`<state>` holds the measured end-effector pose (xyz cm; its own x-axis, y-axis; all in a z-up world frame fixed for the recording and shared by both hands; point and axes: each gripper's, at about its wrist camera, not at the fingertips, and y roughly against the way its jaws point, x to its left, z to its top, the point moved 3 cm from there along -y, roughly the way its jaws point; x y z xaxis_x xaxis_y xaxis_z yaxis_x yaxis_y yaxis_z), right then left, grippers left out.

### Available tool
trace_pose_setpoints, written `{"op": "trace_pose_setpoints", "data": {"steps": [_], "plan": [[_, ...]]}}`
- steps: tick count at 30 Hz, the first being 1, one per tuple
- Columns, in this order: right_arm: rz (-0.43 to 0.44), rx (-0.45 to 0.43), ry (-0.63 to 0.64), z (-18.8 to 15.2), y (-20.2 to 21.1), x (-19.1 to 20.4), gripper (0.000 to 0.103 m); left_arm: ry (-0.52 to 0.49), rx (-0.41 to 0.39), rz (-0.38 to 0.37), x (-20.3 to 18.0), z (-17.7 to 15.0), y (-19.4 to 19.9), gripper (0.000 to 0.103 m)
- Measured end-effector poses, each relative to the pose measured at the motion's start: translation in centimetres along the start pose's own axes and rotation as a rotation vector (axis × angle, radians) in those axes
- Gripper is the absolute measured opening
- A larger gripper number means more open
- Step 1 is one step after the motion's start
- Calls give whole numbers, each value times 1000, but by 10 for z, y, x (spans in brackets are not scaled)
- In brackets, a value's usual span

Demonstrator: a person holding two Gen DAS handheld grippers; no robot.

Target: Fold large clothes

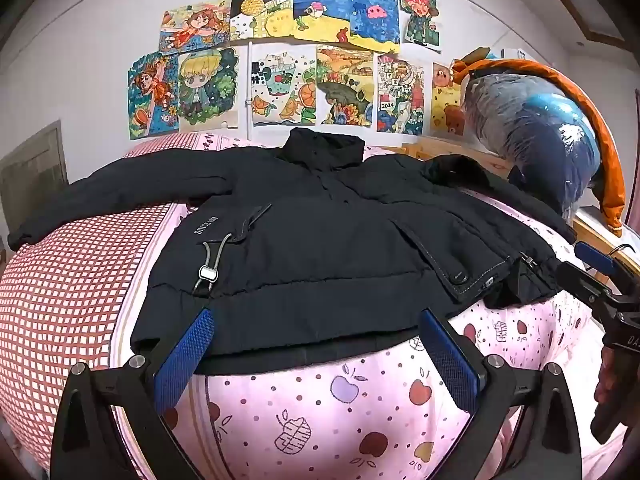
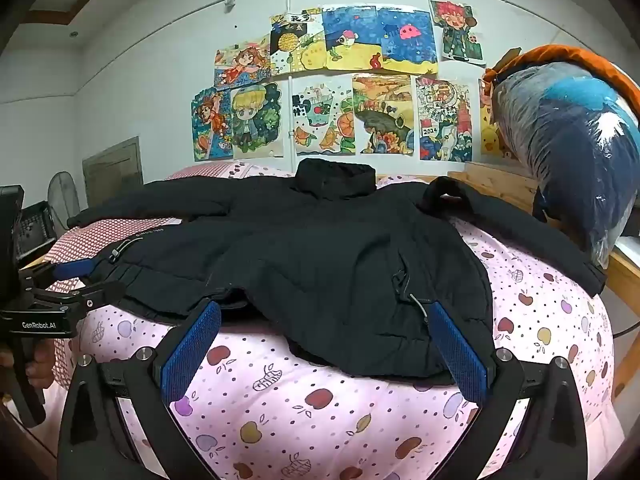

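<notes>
Blue-padded left tongs (image 1: 316, 330): stood wide apart and held nothing; their tips reached the near hem at the jacket's left corner, but whether they touched the cloth could not be told.
Blue-padded right tongs (image 2: 324, 324): likewise wide apart and empty, their tips at the near hem by the jacket's right corner, one pad close to a dangling cord; contact could not be told.
Pink quilt printed with apples and dots (image 2: 320, 400): covered the near part of the bed and carried the garment.
Black padded winter jacket (image 1: 320, 240): lay front up and spread flat on the quilt, hem toward the cameras, collar away from them.
Grey drawcord with a pale toggle (image 1: 208, 268): lay loose on the jacket's front near the hem.
Jacket's two long black sleeves (image 1: 120, 188): both lay stretched out to the sides, one over a red-and-white checked cover (image 1: 60, 300), the other running toward the bed's wooden edge.
Plastic-wrapped blue bundle with an orange band (image 1: 540, 136): stood beyond the jacket, off to one side.
Children's coloured drawings (image 1: 280, 60): were pinned on the far white wall.
Progress: the jacket appeared laid out and ready, with no fold made.
Left to do: judging by this, sleeves in, then the body folded over, so nearly all the work remained.
</notes>
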<state>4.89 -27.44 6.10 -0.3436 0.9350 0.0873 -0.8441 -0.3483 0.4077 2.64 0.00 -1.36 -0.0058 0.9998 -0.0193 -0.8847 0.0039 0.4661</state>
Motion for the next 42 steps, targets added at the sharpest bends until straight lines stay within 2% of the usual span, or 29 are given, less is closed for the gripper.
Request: {"op": "trace_pose_setpoints", "data": {"steps": [8, 10, 42], "plan": [[7, 15, -8, -6, -7, 2, 102, -6, -23, -11, 3, 2, 7, 103], [5, 14, -6, -7, -8, 3, 102, -5, -1, 0, -1, -2, -2, 103], [-4, 20, -16, -15, -13, -1, 102, -4, -6, 4, -2, -2, -1, 103]]}}
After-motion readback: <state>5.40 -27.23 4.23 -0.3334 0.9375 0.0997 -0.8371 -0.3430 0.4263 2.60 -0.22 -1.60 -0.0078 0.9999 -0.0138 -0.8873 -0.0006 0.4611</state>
